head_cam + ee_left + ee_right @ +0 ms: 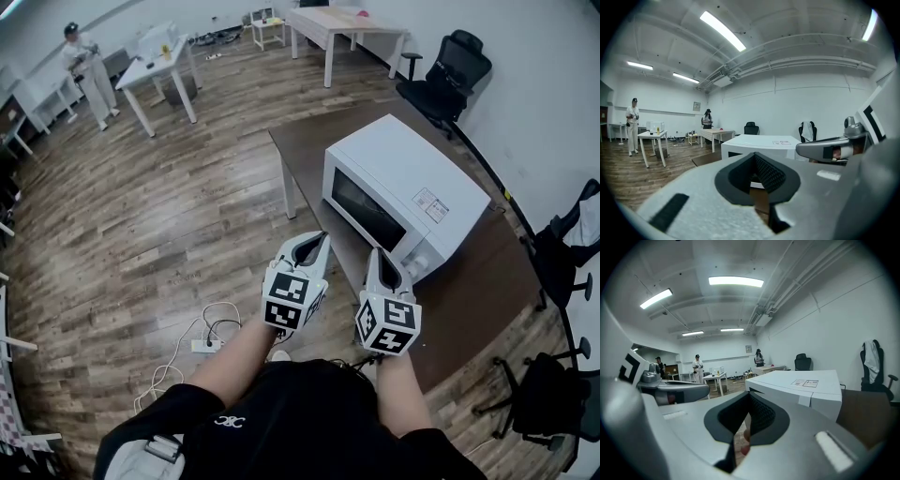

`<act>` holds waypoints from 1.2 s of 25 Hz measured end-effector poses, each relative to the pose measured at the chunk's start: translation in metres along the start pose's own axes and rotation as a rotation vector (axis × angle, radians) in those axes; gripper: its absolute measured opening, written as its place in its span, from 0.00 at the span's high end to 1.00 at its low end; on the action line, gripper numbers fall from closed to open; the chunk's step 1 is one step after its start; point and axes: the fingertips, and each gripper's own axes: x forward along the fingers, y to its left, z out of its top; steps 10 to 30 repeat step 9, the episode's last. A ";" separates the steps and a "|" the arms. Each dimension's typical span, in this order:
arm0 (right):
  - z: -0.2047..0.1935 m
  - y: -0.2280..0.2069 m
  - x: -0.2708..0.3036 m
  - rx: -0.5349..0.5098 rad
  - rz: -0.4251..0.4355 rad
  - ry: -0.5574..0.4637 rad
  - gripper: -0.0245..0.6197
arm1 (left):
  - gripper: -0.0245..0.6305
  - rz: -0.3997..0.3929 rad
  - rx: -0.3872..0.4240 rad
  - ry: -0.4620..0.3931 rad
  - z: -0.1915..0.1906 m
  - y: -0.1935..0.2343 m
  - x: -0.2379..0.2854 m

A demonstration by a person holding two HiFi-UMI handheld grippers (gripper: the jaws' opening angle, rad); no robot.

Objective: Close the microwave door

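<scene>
A white microwave [403,192] stands on a brown table [469,300], and its dark-windowed door [366,211] lies flush with the body. My left gripper [322,238] hovers just off the table's near edge, in front of the door, shut with nothing in it. To its right, my right gripper [375,255] is over the table edge near the microwave's control-panel corner, also shut and holding nothing. Neither touches the microwave. In the left gripper view the microwave [759,143] stands beyond the closed jaws of the left gripper [757,176]. In the right gripper view the microwave [797,385] lies to the right of the right gripper [746,420].
Black office chairs stand behind the table [450,70] and at the right [562,253]. A power strip with cables [206,342] lies on the wooden floor to the left. White tables [159,70] and a standing person [89,75] are far back.
</scene>
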 end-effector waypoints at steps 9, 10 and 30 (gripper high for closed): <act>-0.002 -0.004 -0.008 -0.005 0.002 0.001 0.95 | 0.95 -0.015 -0.060 0.006 -0.007 -0.004 -0.005; -0.002 -0.004 -0.008 -0.005 0.002 0.001 0.95 | 0.95 -0.015 -0.060 0.006 -0.007 -0.004 -0.005; -0.002 -0.004 -0.008 -0.005 0.002 0.001 0.95 | 0.95 -0.015 -0.060 0.006 -0.007 -0.004 -0.005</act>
